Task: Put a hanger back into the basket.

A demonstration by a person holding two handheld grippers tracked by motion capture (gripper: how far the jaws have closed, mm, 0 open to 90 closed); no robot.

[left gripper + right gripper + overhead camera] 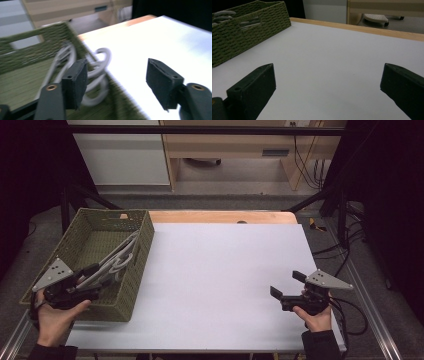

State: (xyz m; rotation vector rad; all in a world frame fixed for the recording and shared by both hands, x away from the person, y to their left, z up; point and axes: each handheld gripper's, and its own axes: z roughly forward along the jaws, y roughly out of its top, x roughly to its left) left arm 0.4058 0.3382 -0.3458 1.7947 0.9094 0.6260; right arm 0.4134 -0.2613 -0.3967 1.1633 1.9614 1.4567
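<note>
A green woven basket [143,251] stands at the table's left side. Several pale grey hangers [120,256] lie inside it, leaning toward its right wall. My left gripper [96,276] is over the basket's near end, pointing into it. In the left gripper view my left gripper [116,75] is open, and the hangers [100,65] lie beyond its left jaw, touching neither pad. My right gripper [286,284] stands open above the white surface at the right, nothing between its jaws. From the right gripper [329,75] the basket [249,27] is seen far left, with the hangers' [223,13] tops over its rim.
A white sheet [220,270] covers the table, and a strip of wooden edge [220,216] shows along its far side. Dark frame bars and cables [345,250] stand off the right side. Beyond the table are a cabinet [125,155] and a wooden desk.
</note>
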